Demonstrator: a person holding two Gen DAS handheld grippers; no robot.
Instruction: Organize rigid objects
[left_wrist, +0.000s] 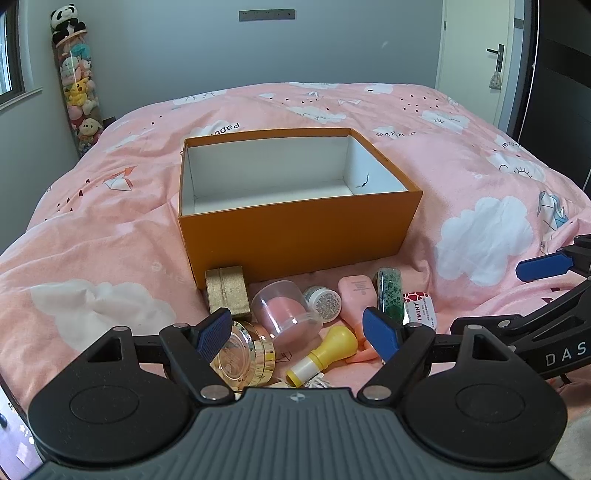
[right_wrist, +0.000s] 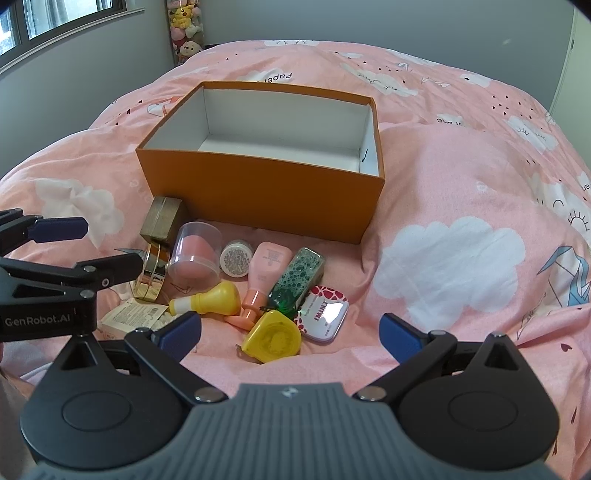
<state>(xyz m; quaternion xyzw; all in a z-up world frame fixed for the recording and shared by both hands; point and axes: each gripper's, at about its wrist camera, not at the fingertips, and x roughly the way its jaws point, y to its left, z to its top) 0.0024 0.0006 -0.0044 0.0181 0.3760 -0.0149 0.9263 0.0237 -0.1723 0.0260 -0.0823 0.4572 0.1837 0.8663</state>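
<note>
Orange box (left_wrist: 295, 236) open-topped and bare inside, on the pink bed (left_wrist: 461, 177); small items heaped just before its near wall: gold case (left_wrist: 226, 295), clear dome (left_wrist: 284, 314), gold jar (left_wrist: 245, 356), yellow bulb (right_wrist: 212, 300), pink bottle (right_wrist: 267, 266), green bottle (right_wrist: 299, 282), mint tin (right_wrist: 325, 315), yellow tape measure (right_wrist: 273, 338). Left gripper (left_wrist: 299, 334) above the heap, jaws wide apart, holding nothing; right gripper (right_wrist: 290, 332) likewise spread and empty.

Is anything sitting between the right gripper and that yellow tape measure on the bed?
Nothing visible. The right gripper is open, and the yellow tape measure lies just ahead of its fingers on the bedspread. The mint tin sits beside it, not in front.
</note>
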